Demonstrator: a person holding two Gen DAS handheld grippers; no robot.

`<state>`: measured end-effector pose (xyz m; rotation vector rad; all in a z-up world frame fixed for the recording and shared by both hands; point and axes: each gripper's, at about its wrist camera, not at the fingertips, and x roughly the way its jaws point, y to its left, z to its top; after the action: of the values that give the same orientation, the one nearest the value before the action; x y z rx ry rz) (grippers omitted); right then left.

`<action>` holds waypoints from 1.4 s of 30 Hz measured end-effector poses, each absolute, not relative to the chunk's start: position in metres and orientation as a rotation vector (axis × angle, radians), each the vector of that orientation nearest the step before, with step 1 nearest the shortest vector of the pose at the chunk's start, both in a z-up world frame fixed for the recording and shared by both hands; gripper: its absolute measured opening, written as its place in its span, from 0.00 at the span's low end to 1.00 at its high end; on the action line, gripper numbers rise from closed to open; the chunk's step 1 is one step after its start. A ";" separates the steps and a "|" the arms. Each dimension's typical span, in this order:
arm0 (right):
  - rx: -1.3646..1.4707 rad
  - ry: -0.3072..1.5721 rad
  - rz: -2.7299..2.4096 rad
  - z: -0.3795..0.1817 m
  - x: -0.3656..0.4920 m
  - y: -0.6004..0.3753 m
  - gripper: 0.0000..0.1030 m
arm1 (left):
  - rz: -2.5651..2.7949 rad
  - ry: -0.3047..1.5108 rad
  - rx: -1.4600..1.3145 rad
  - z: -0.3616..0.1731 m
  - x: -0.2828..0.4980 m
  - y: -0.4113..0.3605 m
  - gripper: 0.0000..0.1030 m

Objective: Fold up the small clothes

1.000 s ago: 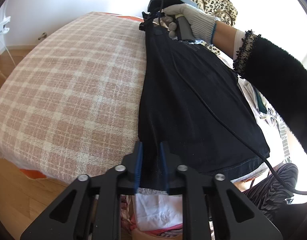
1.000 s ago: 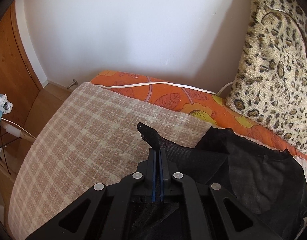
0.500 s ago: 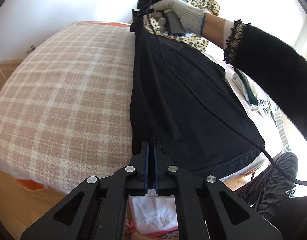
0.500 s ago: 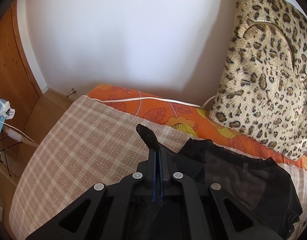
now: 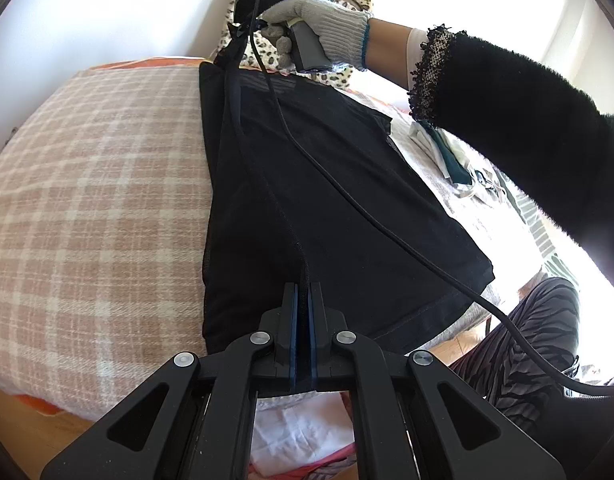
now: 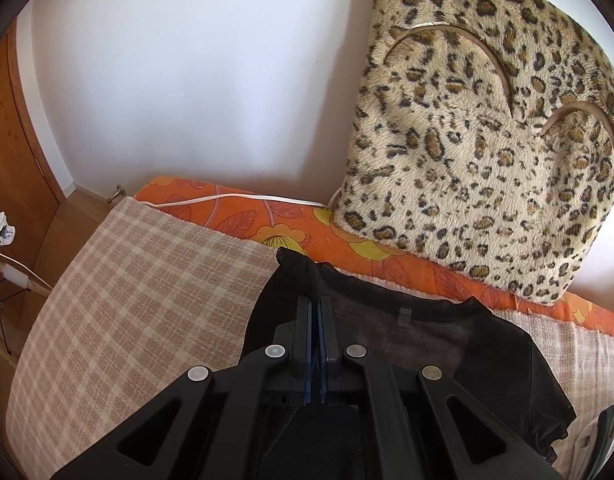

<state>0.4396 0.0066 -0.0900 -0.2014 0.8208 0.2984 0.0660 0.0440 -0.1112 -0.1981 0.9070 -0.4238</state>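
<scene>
A black sheer top lies lengthwise on the plaid blanket. My left gripper is shut on its left edge near the hem at the near end of the bed. My right gripper is shut on the same edge at the far end, by the neckline; it also shows in the left wrist view, held in a gloved hand. The pinched edge is lifted and stretched taut between the two grippers, with the rest of the top spread to the right.
A leopard-print cushion leans on the white wall beyond the top. An orange floral sheet shows past the blanket. Other clothes lie right of the top. A white cloth pile sits below the bed's near edge.
My left gripper closed on the top's edge. Both grippers lifted that edge and carried it to the right, over the rest of the top. The right gripper moved nearer the cushion.
</scene>
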 end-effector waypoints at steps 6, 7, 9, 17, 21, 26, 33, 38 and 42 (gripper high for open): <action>-0.185 0.821 0.269 -0.098 0.444 -0.029 0.00 | -0.491 0.950 -0.181 -0.117 0.076 0.015 0.03; -0.178 0.819 0.261 -0.100 0.445 -0.036 0.00 | -0.500 0.952 -0.170 -0.118 0.077 0.010 0.03; -0.157 0.821 0.245 -0.104 0.448 -0.049 0.00 | -0.516 0.960 -0.150 -0.120 0.078 0.001 0.03; -0.132 0.852 0.208 -0.127 0.455 -0.082 0.00 | -0.568 0.994 -0.119 -0.125 0.085 -0.020 0.03; -0.137 0.919 0.222 -0.143 0.460 -0.089 0.05 | -0.613 1.041 -0.107 -0.127 0.084 -0.033 0.20; -0.117 0.923 0.182 -0.147 0.458 -0.107 0.31 | -0.665 0.992 -0.076 -0.116 0.070 -0.037 0.35; -0.119 0.890 0.176 -0.129 0.436 -0.133 0.32 | -0.519 0.889 -0.079 -0.099 0.064 0.000 0.36; -0.063 0.883 0.214 -0.118 0.411 -0.152 0.32 | -0.434 0.892 -0.108 -0.101 0.063 0.029 0.35; -0.049 0.892 0.311 -0.110 0.370 -0.162 0.32 | -0.410 0.928 -0.140 -0.111 0.063 0.045 0.35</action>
<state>0.3702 -0.1621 -0.1105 -0.0487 0.8921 0.3111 0.0633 0.0451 -0.1106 -0.1401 0.9282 -0.4103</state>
